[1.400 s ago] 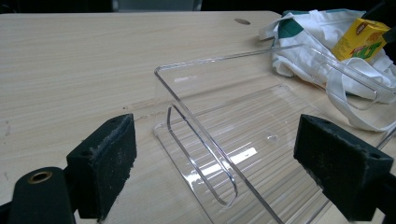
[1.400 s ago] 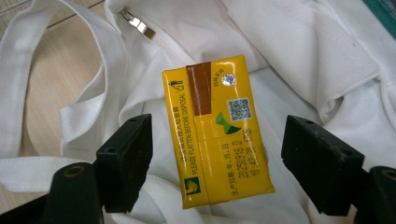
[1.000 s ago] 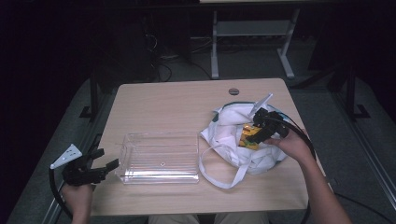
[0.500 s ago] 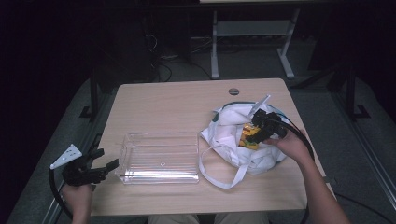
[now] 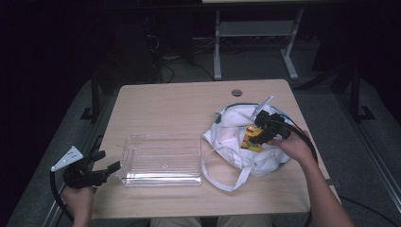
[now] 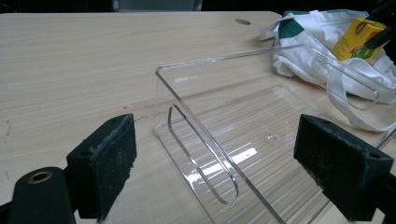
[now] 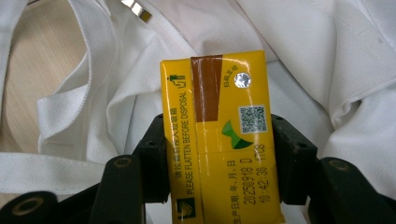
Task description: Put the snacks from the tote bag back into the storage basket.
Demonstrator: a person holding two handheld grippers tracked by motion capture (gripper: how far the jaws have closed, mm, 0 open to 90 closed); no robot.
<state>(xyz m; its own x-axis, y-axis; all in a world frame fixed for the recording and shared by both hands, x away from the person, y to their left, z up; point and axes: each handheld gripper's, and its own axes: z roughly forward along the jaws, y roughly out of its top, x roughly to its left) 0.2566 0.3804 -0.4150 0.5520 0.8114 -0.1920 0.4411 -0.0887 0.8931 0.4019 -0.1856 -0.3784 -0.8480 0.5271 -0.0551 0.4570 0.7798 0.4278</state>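
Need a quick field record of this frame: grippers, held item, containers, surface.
right gripper: shut on yellow drink carton; jaws have just been closing
carton position: over the white cloth tote bag
left gripper: open, holding nothing, at the clear plastic tray's left end
clear plastic tray: nothing in it, left of the bag
surface: light wooden table

Table [image 5: 165,104]: clear tray [image 5: 163,158] sits front-centre, just inside the near edge. Cloth bag [image 5: 236,142] is to its right, touching or nearly so, one strap looped toward the front edge. Drink carton [image 5: 251,138] is on top of the bag, between the jaws of the right gripper [image 5: 259,135]. Left gripper [image 5: 106,163] is just off the tray's left end, at the table's left-front corner. Cable hole [image 5: 236,92] is behind the bag, near the far edge.
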